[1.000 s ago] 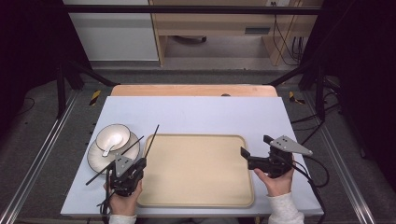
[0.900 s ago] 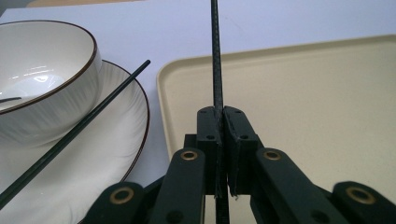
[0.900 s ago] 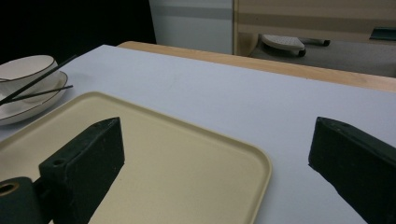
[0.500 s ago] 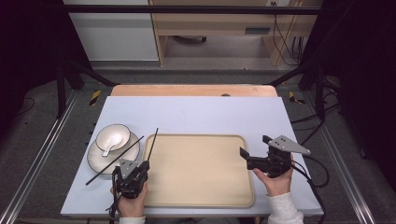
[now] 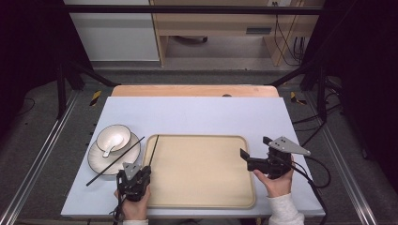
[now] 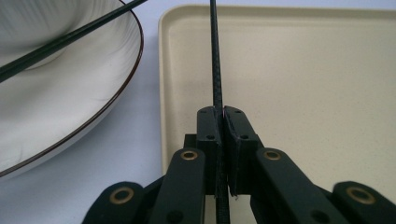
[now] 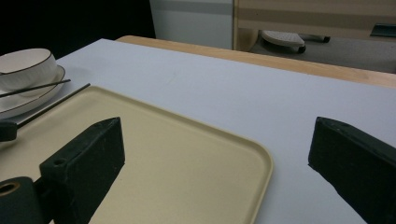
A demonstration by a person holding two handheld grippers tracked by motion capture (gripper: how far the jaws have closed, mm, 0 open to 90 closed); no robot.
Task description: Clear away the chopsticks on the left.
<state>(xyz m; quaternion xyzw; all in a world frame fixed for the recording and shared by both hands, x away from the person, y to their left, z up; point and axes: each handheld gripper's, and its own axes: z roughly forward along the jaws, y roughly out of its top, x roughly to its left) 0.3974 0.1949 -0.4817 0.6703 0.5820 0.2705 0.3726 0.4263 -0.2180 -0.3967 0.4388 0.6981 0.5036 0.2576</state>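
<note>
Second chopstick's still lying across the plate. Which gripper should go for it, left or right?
Probably right. The left gripper is shut on a chopstick over the tray. The right gripper is open and empty, though the second chopstick on the plate lies across the tray from it.

Lab: framed rig (image 5: 56,140), trailing cables (image 5: 286,37)

The desk (image 5: 197,112) is covered by a pale lavender surface, with a wooden strip along its far edge. A beige tray (image 5: 199,171) is placed toward the near edge. A white plate (image 5: 101,161) is set near the left edge.
</note>
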